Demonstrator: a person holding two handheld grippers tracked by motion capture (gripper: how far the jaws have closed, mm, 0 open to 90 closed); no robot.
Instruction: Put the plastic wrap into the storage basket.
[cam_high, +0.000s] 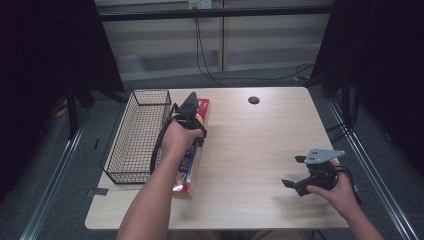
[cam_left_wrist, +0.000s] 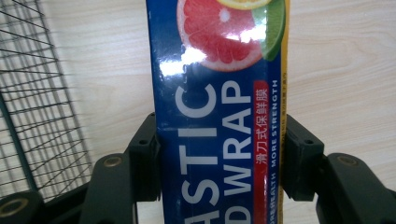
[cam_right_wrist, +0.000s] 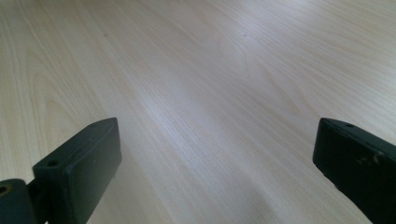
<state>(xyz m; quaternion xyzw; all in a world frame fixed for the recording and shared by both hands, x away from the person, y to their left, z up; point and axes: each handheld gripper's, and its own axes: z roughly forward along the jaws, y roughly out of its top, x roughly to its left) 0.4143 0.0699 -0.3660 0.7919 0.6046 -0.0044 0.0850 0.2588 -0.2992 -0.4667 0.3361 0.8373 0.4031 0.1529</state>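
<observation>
At the left of the high view the wire basket (cam_high: 136, 135) holds nothing, so the drop remains. Just right of it, your left gripper (cam_high: 191, 106) clamps the plastic wrap box (cam_high: 192, 162), left of centre. Lower right, your right gripper (cam_high: 294, 172) gapes, idle.

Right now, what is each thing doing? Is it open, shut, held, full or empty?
Left gripper: shut on the plastic wrap box, a jaw pressing each long side.
Plastic wrap box: held, closed, lying lengthwise beside the basket.
Wire basket: upright on the table, empty.
Right gripper: open, holding nothing, above bare wood.
Table: bare in the middle.
</observation>
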